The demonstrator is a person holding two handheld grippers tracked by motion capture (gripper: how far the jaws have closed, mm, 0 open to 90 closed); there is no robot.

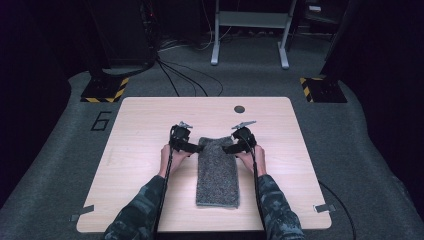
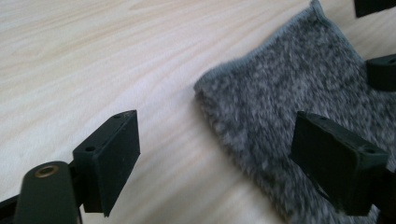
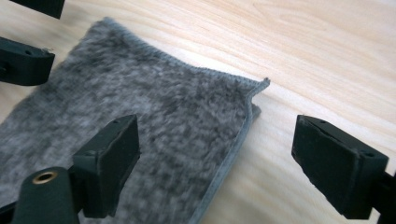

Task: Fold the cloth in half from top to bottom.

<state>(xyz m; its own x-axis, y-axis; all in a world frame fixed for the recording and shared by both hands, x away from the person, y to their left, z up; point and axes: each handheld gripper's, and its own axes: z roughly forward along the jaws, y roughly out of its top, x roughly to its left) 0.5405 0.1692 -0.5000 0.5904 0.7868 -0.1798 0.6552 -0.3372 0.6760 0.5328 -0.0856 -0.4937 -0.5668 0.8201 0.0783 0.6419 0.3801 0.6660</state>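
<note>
A grey fluffy towel (image 1: 217,172) lies folded into a long strip on the middle of the wooden table (image 1: 140,125). My left gripper (image 1: 196,148) is at the towel's far left corner, with its jaws open. In the left gripper view the left gripper (image 2: 219,140) has one jaw over the towel (image 2: 289,107) and the other over bare wood. My right gripper (image 1: 231,148) is at the far right corner. In the right gripper view the right gripper (image 3: 215,144) also stands open astride the towel's (image 3: 140,116) hemmed edge. No pad presses on the cloth.
A small dark round disc (image 1: 239,108) sits near the table's far edge. Tape tabs (image 1: 81,212) mark the front corners. On the floor beyond are cables (image 1: 185,75), a metal frame (image 1: 250,30) and stands with yellow-black striped bases (image 1: 105,90).
</note>
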